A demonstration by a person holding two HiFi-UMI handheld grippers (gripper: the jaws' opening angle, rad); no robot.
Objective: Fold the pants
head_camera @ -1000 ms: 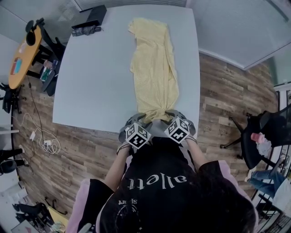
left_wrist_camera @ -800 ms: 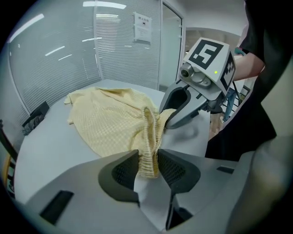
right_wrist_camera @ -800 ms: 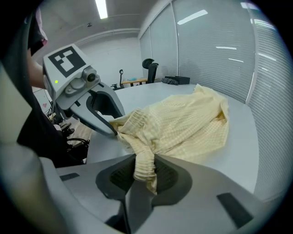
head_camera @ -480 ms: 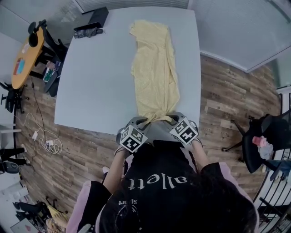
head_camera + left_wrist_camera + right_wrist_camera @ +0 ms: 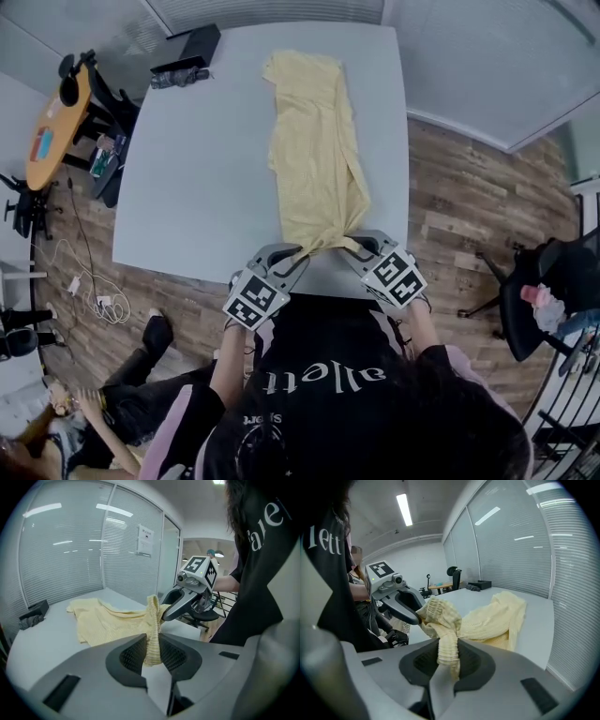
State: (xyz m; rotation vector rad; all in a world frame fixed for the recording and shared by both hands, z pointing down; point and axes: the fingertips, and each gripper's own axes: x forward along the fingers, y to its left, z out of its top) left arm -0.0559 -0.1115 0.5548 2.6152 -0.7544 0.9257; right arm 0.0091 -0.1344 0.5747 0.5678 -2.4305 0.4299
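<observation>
At the near edge of the surface (image 5: pixel 187 178), the left gripper (image 5: pixel 152 641) and the right gripper (image 5: pixel 449 651) are side by side, close to the person's body. The jaws of each are closing, and the yellow cloth is already pinched between the pads. What they hold is the near end of the pants (image 5: pixel 314 141), at a ribbed elastic band (image 5: pixel 440 610) that bunches up between the two grips. This end is raised off the surface, and the cloth slopes down from it onto the tabletop.

Beyond the grippers, the rest of the pants lies at full length and fairly flat. They are on the right half of the surface, with some wrinkles and a loose flap toward the right edge.

The long axis runs from the near edge to the far edge, roughly parallel to the right edge, and the far end reaches almost to the far edge. The gripped end points at the person.

As I read it, the task is only starting. Both near corners are secured, but no fold has been laid yet. The near end has to be carried over toward the far end and set down squarely. A second fold will probably be needed after that.
</observation>
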